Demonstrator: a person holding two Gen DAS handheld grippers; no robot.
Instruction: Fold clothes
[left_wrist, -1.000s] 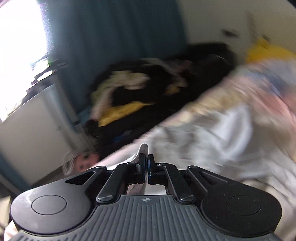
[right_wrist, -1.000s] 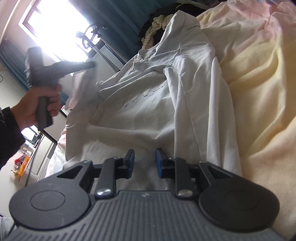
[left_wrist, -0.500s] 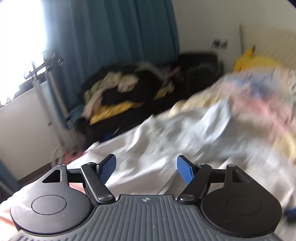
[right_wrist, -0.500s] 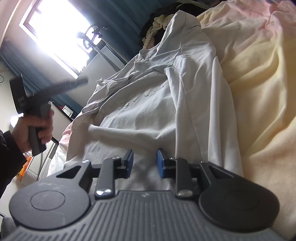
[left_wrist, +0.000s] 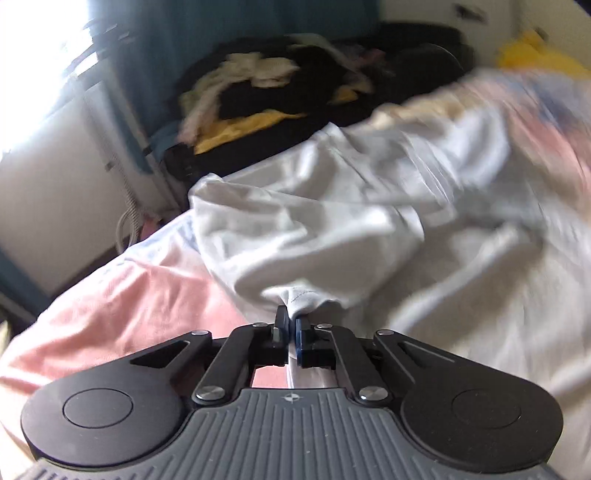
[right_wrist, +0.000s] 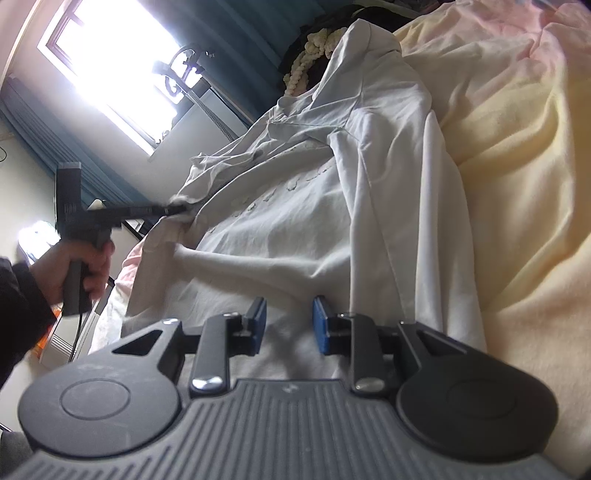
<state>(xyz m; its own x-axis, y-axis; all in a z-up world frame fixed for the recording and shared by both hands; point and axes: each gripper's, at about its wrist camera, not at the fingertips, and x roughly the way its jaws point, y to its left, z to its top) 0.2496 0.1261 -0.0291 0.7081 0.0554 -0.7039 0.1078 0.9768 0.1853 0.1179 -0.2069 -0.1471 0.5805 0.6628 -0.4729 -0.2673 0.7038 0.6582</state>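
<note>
The left gripper pinches a white shirt edge between closed jaws; the right gripper hovers over its hem, jaws narrowly parted, on the bed.

a bright window with a brown frame floods the room with white glare. teal curtains hang on both sides of the window, and a pale wall runs below it. a dark curled metal stand is silhouetted against the window. well away from the window lies a bed under a rumpled cream and pink cover. between window and bed, against the curtain, sits a dark heap of clothes with yellow and cream pieces. a white wall rises beyond the heap.
</note>
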